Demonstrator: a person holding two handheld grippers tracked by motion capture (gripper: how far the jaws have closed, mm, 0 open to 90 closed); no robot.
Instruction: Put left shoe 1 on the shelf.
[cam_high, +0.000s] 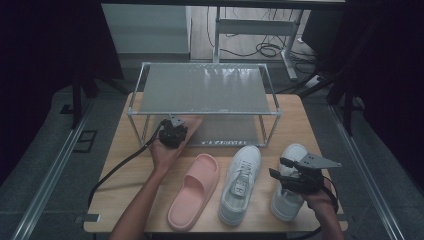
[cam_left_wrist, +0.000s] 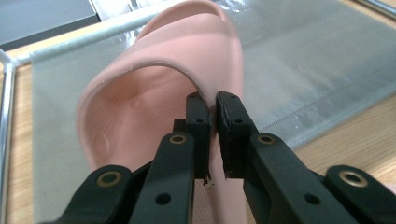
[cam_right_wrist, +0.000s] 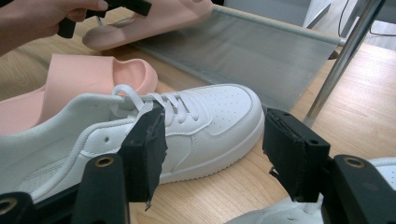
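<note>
Our left gripper (cam_left_wrist: 213, 135) pinches the pink foam slide sandal's (cam_left_wrist: 159, 93) strap edge at frame centre; our right gripper (cam_right_wrist: 210, 154) gapes wide, empty, over the white lace-up sneaker (cam_right_wrist: 196, 121).

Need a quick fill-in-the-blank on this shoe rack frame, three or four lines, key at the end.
1. The left gripper is shut on the strap edge of a ____ slipper.
2. That held slipper sits at the rack's ____ shelf.
3. The right gripper hovers with its jaws ____.
4. On the table, the second pink slipper lies beside ____ white sneakers.

Missing words: pink; lower; open; two
</note>
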